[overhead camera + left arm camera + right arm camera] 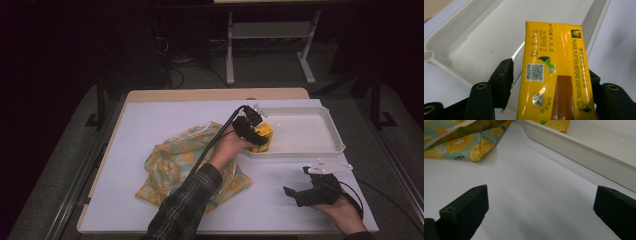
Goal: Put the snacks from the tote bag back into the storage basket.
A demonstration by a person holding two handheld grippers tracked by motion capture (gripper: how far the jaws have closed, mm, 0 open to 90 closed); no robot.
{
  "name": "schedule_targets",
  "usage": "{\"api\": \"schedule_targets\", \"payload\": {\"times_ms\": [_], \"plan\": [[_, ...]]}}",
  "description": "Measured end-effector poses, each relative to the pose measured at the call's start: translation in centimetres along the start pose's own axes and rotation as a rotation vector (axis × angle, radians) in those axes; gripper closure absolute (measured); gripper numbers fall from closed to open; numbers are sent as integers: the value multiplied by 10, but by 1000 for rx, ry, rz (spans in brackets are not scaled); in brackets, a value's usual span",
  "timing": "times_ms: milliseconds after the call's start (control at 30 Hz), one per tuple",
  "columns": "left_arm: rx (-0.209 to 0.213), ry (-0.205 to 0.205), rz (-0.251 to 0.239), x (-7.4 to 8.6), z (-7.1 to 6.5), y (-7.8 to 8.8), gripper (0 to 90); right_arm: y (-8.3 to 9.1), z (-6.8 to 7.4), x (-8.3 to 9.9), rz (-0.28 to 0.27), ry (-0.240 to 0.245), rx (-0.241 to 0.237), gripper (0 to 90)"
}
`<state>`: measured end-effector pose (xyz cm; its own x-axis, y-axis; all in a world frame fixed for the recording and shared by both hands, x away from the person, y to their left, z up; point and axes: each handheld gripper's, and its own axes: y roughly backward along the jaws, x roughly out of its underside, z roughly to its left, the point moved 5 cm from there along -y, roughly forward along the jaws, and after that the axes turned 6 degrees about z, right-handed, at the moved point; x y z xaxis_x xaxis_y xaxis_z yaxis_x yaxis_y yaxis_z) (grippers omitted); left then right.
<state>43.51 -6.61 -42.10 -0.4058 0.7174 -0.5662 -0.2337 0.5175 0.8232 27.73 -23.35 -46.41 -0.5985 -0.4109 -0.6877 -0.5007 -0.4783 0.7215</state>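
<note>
At the tray's point(334, 131) nine-o'clock end, left gripper point(254, 131) stands loosened around the carton point(554, 72), one jaw clear; right gripper point(306, 189) idle, spread; next, likely, withdraw cleanly.

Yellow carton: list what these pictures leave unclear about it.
- High view: the left gripper and the hand cover most of the yellow carton; its print is too small to read.
- Left gripper view: the bottom edge cuts off its lower end; whether it rests on the white tray stays unclear.
- Right gripper view: the tray wall hides all but one corner.
</note>
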Motion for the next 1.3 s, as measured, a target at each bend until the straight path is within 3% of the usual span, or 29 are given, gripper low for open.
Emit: {"api": "schedule_targets", "payload": {"times_ms": [467, 767, 1067, 1300], "plan": [[5, -15, 8, 1, -1, 14, 193, 0, 0, 0, 3, 1, 2, 0], [7, -8, 7, 8, -2, 29, 190, 0, 0, 1, 9, 0, 3, 0], [13, -38, 14, 20, -3, 46, 190, -1, 0, 1, 13, 1, 4, 0], [16, -24, 5, 30, -4, 60, 198, -1, 0, 1, 15, 1, 5, 0]]}}
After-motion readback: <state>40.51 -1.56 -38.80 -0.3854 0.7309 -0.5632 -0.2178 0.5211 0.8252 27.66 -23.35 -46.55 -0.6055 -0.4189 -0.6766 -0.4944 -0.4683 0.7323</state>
